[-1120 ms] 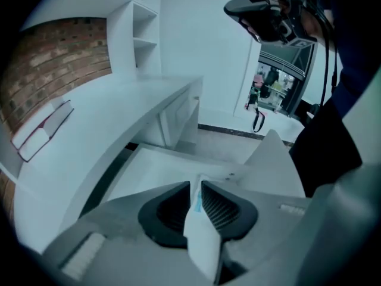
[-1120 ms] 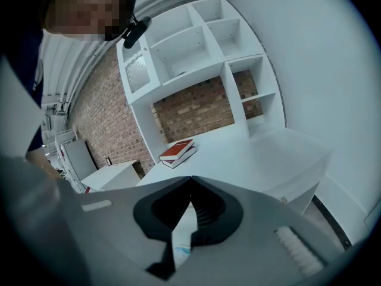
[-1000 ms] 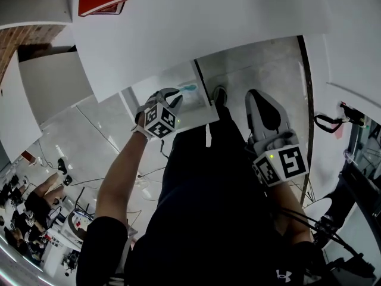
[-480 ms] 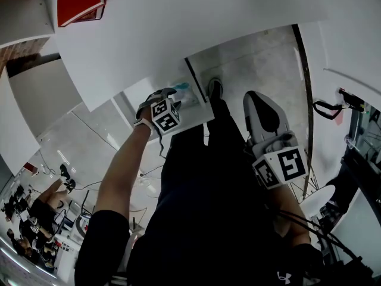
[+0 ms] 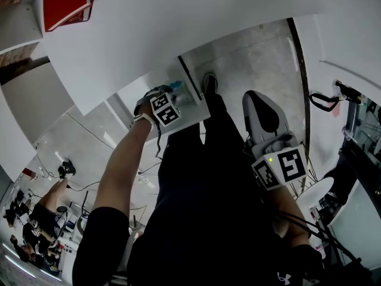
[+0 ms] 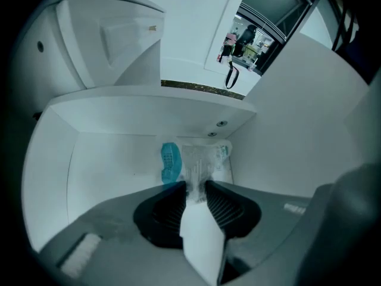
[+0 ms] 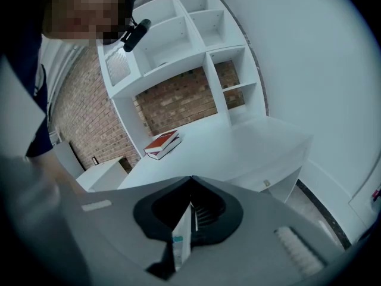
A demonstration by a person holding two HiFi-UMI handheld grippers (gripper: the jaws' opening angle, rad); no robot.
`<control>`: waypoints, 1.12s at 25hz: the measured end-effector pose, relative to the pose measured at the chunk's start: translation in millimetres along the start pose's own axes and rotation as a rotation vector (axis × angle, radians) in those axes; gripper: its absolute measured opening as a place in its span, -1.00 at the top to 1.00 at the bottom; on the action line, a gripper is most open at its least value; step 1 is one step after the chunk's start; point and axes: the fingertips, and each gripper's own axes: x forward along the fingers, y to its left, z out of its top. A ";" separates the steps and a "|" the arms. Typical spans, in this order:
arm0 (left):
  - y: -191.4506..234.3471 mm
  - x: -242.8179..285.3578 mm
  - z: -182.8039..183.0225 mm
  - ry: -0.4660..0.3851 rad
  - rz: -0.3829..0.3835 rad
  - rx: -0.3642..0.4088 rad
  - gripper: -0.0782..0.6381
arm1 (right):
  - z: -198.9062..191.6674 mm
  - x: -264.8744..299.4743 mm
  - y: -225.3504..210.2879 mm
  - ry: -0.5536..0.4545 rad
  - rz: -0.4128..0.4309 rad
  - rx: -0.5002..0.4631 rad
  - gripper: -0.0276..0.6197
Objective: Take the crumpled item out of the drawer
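The white drawer (image 6: 53, 159) stands open under the desk. A crumpled clear wrapper (image 6: 203, 157) with a teal part (image 6: 171, 161) lies at its back right. My left gripper (image 6: 196, 186) reaches into the drawer, and its jaws are closing with the wrapper's near end in the gap between them. In the head view the left gripper (image 5: 158, 93) is over the drawer (image 5: 199, 111) beside the teal wrapper (image 5: 177, 88). My right gripper (image 5: 260, 95) hangs at the person's right side, shut and holding nothing, and in its own view the right gripper (image 7: 191, 180) points at the desk.
A red book (image 5: 65, 2) lies on the white desk (image 5: 178, 28). White shelves (image 7: 178, 34) stand against a brick wall behind the desk (image 7: 238, 142). The person's shoe (image 5: 208, 82) rests on the grey floor beside the drawer. A white cabinet stands to the left.
My left gripper has moved forward, farther into the drawer toward the wrapper. The right gripper has stayed where it was.
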 end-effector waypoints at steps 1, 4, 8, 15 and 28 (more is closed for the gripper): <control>0.3 -0.2 -0.2 -0.001 -0.001 -0.012 0.47 | 0.9 0.5 1.3 -0.004 0.001 -0.001 0.91; 2.1 -4.4 -0.9 -0.015 0.003 -0.036 0.56 | 2.1 2.2 6.6 -0.005 0.011 -0.001 0.91; 4.9 -11.1 -3.0 -0.031 0.017 -0.063 0.61 | 0.2 3.4 13.5 0.006 0.032 -0.008 0.91; 10.4 -32.9 -4.8 -0.087 0.048 -0.131 0.63 | 1.5 9.5 29.8 0.012 0.074 -0.036 0.91; 13.8 -109.2 -10.6 -0.213 0.178 -0.342 0.63 | 11.4 0.6 60.7 -0.028 0.176 -0.084 0.91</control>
